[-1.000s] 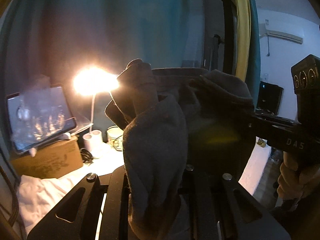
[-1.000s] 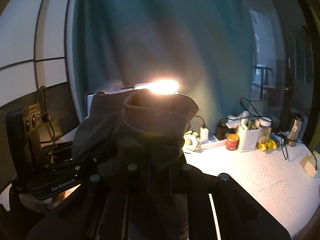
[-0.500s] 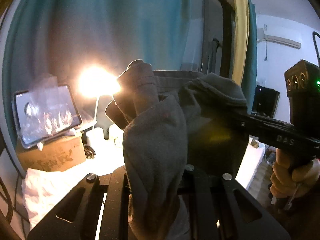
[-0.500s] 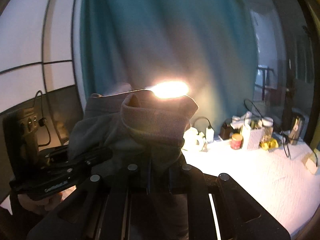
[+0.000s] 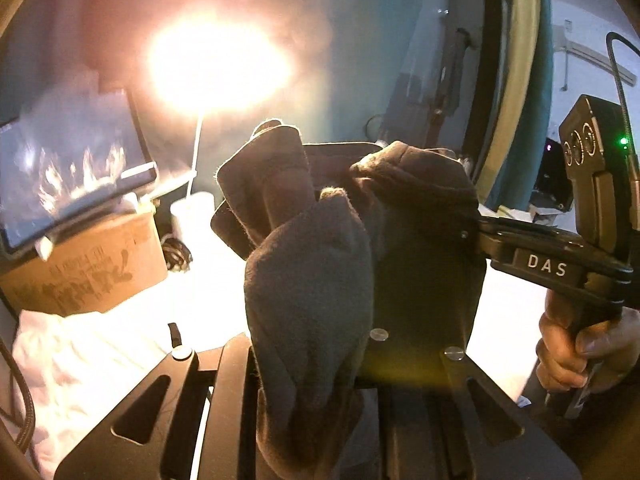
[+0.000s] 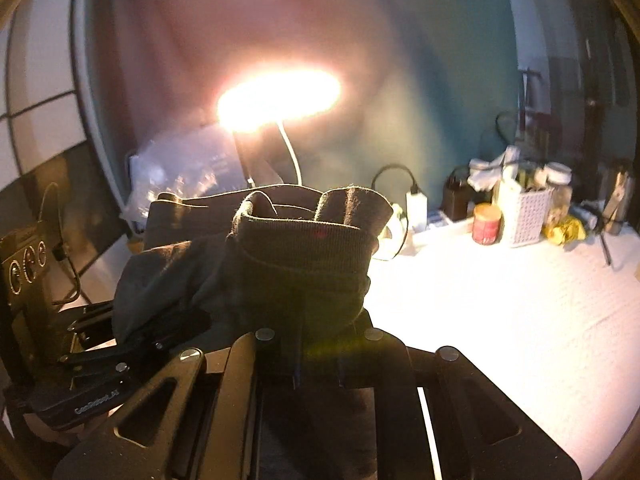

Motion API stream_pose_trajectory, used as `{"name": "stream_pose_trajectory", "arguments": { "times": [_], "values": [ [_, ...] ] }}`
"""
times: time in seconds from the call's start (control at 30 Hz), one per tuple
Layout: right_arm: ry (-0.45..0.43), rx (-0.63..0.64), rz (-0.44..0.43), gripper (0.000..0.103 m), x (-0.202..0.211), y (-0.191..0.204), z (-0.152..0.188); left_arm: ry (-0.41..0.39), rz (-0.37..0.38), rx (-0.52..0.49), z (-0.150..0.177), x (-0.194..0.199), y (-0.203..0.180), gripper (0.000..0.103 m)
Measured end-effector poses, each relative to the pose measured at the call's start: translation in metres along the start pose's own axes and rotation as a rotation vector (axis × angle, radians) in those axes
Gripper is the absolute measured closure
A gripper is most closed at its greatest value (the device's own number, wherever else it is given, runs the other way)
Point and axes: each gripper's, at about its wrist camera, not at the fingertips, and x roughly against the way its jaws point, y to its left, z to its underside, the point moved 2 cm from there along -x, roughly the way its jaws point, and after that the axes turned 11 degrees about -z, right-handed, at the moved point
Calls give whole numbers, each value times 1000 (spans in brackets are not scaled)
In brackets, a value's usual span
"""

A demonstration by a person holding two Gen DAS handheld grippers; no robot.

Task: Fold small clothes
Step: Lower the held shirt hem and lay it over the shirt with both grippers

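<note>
Dark grey fleece garment (image 5: pixel 312 280) is hanging above the white-covered desk (image 6: pixel 520 320), both grippers' fingers, left gripper (image 5: pixel 316 400) and right gripper (image 6: pixel 316 344), pinching it.

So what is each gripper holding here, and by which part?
Both grip one dark grey garment, lifted off the table: the left gripper on a bunched edge, the right gripper just below the ribbed band.

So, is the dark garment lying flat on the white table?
No, the dark garment hangs bunched in the air above the white table.
</note>
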Motion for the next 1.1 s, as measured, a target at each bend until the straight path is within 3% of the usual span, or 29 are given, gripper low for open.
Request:
{"name": "stream_pose_trajectory", "arguments": {
  "times": [0.3,0.53,1.1],
  "values": [
    [82,-26,-21,89,-58,-22,8,97,-46,21,11,-43,19,88],
    [146,-64,-16,89,-94,-44,18,167,-37,73,20,-76,29,87],
    [242,-126,-19,89,-155,-76,32,262,-34,101,37,-119,40,87]
  ]
}}
